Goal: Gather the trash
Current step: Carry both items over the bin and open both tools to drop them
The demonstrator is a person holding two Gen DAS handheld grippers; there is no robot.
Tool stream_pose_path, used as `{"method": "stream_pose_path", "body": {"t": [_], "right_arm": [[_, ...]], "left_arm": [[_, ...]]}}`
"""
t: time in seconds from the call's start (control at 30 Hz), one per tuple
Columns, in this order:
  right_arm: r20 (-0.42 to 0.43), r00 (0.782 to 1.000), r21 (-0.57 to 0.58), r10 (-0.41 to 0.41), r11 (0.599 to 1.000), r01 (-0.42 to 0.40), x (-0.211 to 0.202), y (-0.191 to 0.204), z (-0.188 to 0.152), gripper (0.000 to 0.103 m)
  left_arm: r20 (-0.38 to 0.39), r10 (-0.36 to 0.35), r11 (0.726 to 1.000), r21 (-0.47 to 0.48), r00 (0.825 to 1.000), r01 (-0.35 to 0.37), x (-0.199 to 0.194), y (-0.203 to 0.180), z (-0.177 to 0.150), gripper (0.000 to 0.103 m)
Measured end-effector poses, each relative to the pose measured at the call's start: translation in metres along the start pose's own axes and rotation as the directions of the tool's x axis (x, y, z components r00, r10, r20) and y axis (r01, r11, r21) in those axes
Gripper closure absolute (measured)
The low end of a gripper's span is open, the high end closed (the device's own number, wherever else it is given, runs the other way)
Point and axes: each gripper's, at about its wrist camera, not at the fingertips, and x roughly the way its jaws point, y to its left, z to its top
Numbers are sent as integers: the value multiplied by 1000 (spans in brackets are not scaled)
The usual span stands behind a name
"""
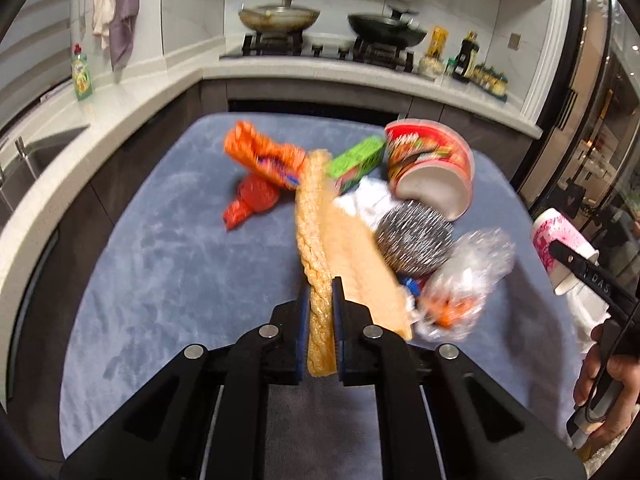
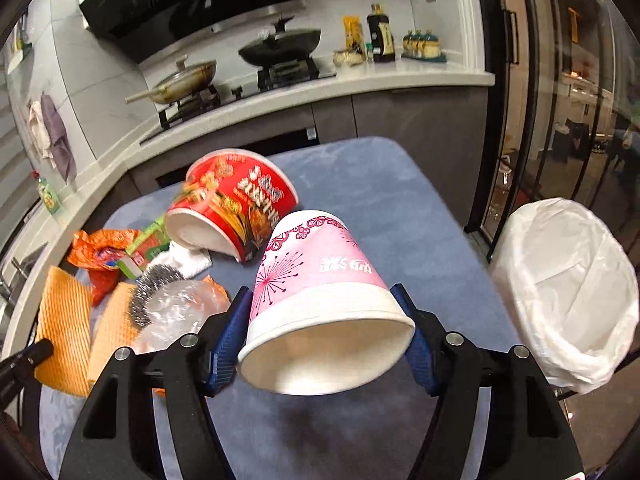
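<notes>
My left gripper [image 1: 321,312] is shut on an orange waffle-textured cloth [image 1: 320,240] and holds it above the blue-covered table [image 1: 160,260]; the cloth also shows in the right wrist view [image 2: 64,320]. My right gripper [image 2: 324,332] is shut on a pink and white paper cup [image 2: 320,292], lifted over the table's right side; the cup also shows in the left wrist view [image 1: 560,248]. A bin lined with a white bag [image 2: 564,292] stands off the table's right edge.
On the table lie a red noodle bowl [image 2: 236,204] on its side, a steel scourer [image 1: 416,236], a clear plastic bag [image 1: 460,284], a green box [image 1: 356,162], orange wrappers [image 1: 260,152] and white tissue [image 1: 368,200]. Kitchen counter with stove [image 1: 320,48] lies behind.
</notes>
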Motion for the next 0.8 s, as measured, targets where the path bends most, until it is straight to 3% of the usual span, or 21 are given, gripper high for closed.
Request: {"method": "stream_pose_path", "body": {"t": [0.23, 0.4, 0.5, 0.6, 0.8], "right_arm": [[88, 996, 28, -19, 999, 17, -55, -26, 7, 37], [138, 988, 56, -71, 996, 64, -89, -57, 11, 36], [160, 980, 79, -116, 991, 105, -106, -80, 12, 36], [170, 971, 102, -168, 983, 153, -119, -106, 12, 36], [155, 951, 158, -268, 957, 244, -128, -159, 8, 36]], "left_arm": [[97, -70, 996, 61, 993, 65, -43, -37, 19, 93], [129, -170, 979, 134, 977, 153, -59, -84, 31, 93], [129, -234, 960, 186, 964, 208, -63, -121, 36, 93], [100, -326, 927, 227, 940, 297, -62, -164, 40, 93], [50, -438, 855, 332, 898, 398, -53, -248, 37, 93]]}}
